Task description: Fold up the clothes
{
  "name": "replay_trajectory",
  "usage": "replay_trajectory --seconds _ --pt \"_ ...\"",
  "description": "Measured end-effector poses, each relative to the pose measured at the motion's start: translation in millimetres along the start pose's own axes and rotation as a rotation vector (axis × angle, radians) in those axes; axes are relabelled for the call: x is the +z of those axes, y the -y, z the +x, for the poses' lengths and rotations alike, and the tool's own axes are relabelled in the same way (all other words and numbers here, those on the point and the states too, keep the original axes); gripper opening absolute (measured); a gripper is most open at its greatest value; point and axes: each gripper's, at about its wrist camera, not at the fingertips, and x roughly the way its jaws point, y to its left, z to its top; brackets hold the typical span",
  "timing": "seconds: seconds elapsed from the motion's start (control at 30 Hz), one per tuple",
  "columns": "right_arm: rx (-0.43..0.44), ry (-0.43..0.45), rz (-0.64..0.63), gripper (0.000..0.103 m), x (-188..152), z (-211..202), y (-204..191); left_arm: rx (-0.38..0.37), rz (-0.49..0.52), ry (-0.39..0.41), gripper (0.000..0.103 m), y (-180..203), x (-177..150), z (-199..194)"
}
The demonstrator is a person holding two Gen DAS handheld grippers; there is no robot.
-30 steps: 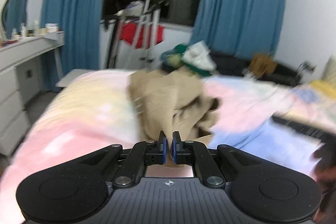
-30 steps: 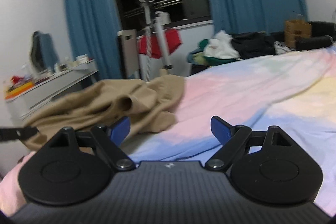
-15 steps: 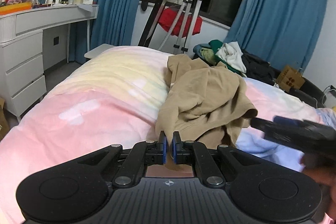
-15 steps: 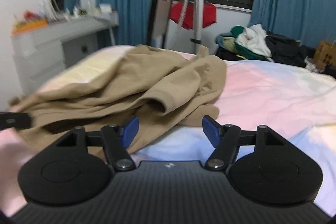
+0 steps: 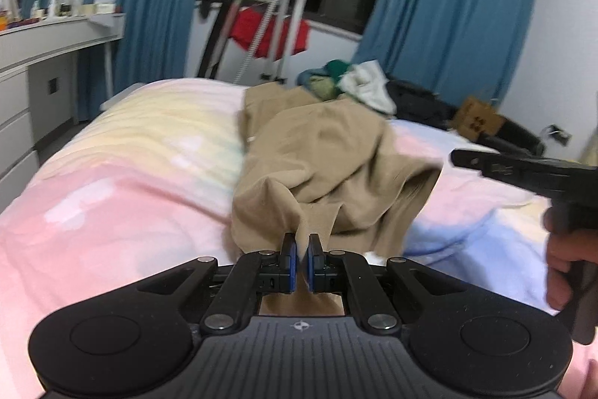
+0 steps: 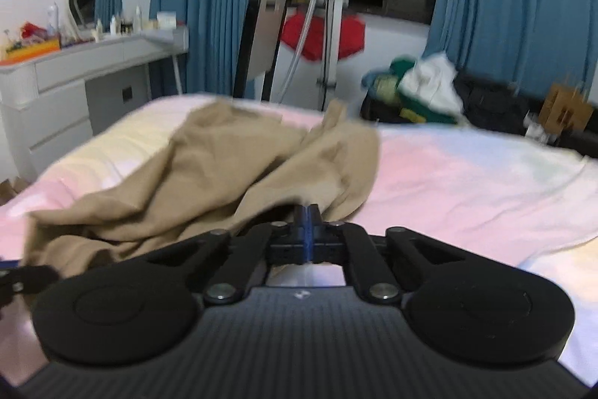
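Both the left hand-held gripper (image 5: 302, 249) and right hand-held gripper (image 6: 307, 223) pinch the crumpled tan garment (image 5: 329, 152) on the bed (image 5: 112, 197); spreading it flat seems next.

Left gripper (image 5: 302, 247) clamped on a pinch of the tan garment (image 5: 325, 167), crumpled on the pastel bedspread (image 5: 123, 182). Right of the garment: right gripper (image 5: 523, 171), hand (image 5: 564, 260) on its grip, jaw state unclear.
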Motion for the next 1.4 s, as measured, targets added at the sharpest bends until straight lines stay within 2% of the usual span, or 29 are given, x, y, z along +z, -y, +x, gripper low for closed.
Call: replay_trajectory --seconds 0.13,0.37,0.43,0.6,0.7,0.8,0.87,0.9,0.93,0.97,1.03,1.1,1.23,1.3,1.33,1.37,1.4 --pt "0.008 0.042 0.058 0.002 3 -39 23 -0.021 0.017 -0.002 0.007 5 -1 -5" --pt "0.06 -0.065 0.298 0.003 -31 -48 66 0.098 0.052 -0.085 0.008 8 -10 -10" --pt "0.07 -0.088 0.351 0.004 -36 -44 70 0.116 0.077 -0.079 0.013 13 -11 -16" --pt "0.107 -0.087 0.396 0.006 -37 -42 72 0.121 0.269 0.043 0.047 46 -10 -38" --pt "0.144 -0.114 0.432 0.006 -35 -45 77 0.072 0.432 0.066 0.056 75 -13 -34" --pt "0.13 -0.057 0.448 0.006 -30 -55 88 0.045 0.609 0.022 0.056 105 -14 -5" --pt "0.107 -0.032 0.472 0.008 -28 -57 97 0.057 0.672 0.004 0.056 123 -15 22" --pt "0.094 -0.027 0.475 0.009 -29 -57 101 0.062 0.673 -0.012 0.056 128 -14 36" --pt "0.079 -0.026 0.473 0.015 -29 -55 105 0.066 0.674 -0.029 0.056 133 -12 51" --pt "0.067 -0.029 0.471 0.026 -31 -51 110 0.068 0.675 -0.044 0.055 138 -12 64" --pt "0.042 -0.041 0.503 0.042 -35 -43 121 0.071 0.695 -0.06 0.054 146 -12 90" --pt "0.038 -0.047 0.561 0.042 -41 -37 133 0.074 0.707 -0.074 0.054 154 -10 115" --pt "0.026 -0.032 0.637 0.043 -49 -30 151 0.1 0.669 -0.08 0.054 160 -4 158" --pt "0.015 -0.029 0.656 0.043 -54 -27 157 0.111 0.655 -0.072 0.034 162 1 173" --pt "0.01 -0.034 0.666 0.043 -56 -25 160 0.107 0.645 -0.068 0.027 164 3 179" --pt "0.006 -0.039 0.676 0.043 -59 -23 163 0.091 0.631 -0.06 0.011 167 5 180" --pt "0.001 -0.042 0.687 0.043 -61 -21 166 0.073 0.617 -0.052 0.011 170 7 182"
